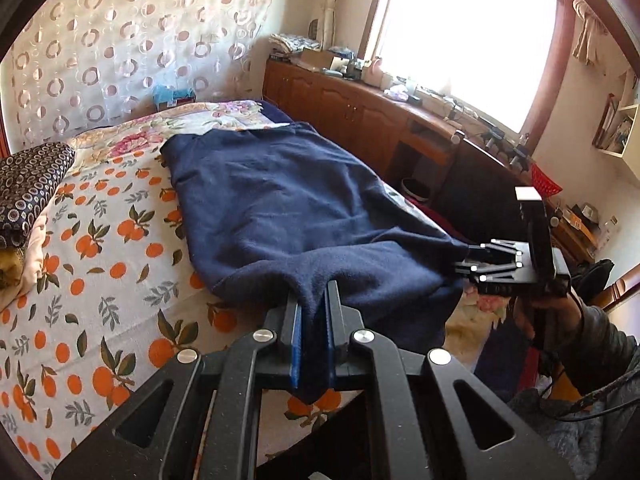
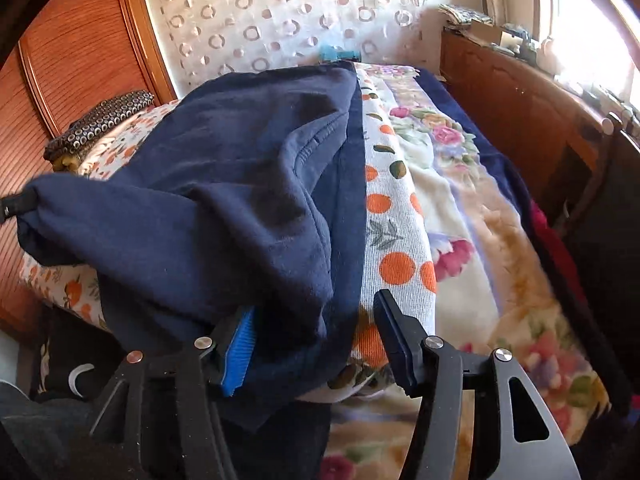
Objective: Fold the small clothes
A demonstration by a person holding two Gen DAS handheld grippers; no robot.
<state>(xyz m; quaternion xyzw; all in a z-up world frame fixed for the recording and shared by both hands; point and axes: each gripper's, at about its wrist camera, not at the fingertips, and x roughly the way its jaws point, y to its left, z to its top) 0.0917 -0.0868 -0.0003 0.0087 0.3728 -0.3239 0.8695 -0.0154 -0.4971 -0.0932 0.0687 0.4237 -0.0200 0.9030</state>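
Note:
A navy blue fleece garment [image 1: 288, 200] lies lengthwise on the bed. My left gripper [image 1: 314, 300] is shut on its near hem, with cloth hanging between the blue pads. My right gripper [image 1: 466, 264] shows at the garment's right corner in the left wrist view. In the right wrist view the right gripper [image 2: 316, 332] stands open, with the navy garment [image 2: 224, 184] draped over its left finger [image 2: 240, 344]; the right finger [image 2: 394, 336] is bare. The left gripper's tip [image 2: 14, 206] holds the far corner at the left edge.
The bed has an orange-print sheet [image 1: 100, 248] and a floral blanket [image 2: 480, 220]. A dark patterned pillow [image 1: 28, 184] lies at the left. A wooden cabinet [image 1: 352, 112] with clutter runs under the window on the right. A wooden wardrobe [image 2: 80, 48] stands left.

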